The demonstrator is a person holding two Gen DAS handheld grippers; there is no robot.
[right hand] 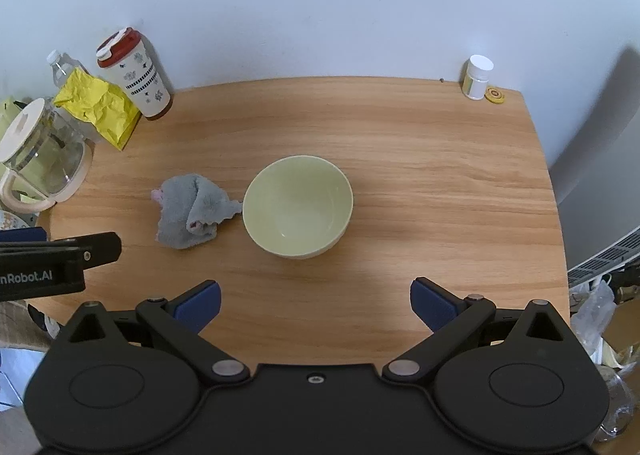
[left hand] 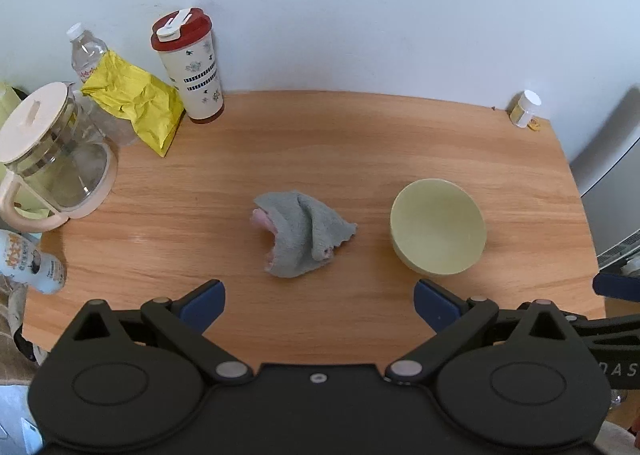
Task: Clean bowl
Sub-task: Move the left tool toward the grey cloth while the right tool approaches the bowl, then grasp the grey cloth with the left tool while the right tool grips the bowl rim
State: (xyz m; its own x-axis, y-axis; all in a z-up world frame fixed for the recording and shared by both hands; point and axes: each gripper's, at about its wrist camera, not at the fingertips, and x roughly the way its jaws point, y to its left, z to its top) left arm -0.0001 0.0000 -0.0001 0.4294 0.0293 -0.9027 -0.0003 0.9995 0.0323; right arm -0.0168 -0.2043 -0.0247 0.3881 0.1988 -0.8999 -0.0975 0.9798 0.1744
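A pale green bowl (left hand: pixel 438 227) (right hand: pixel 298 207) stands upright on the wooden table (left hand: pixel 360 143) (right hand: pixel 440 183), nothing visible inside it. A crumpled grey cloth (left hand: pixel 302 235) (right hand: pixel 192 209) with pink showing at its edges lies just to the bowl's left, almost touching it. My left gripper (left hand: pixel 318 301) is open above the table's front edge, facing the cloth. My right gripper (right hand: pixel 316 299) is open too, facing the bowl from the near side. Both hold nothing. The left gripper's side (right hand: pixel 60 259) shows at the left of the right wrist view.
At the back left stand a red-lidded tumbler (left hand: pixel 192 67) (right hand: pixel 136 75), a crumpled yellow bag (left hand: pixel 136 103) (right hand: pixel 98 109), a water bottle (left hand: pixel 86 51) and a glass jug with a white lid (left hand: pixel 48 151) (right hand: pixel 38 151). A small white jar (left hand: pixel 525 109) (right hand: pixel 477 77) sits back right.
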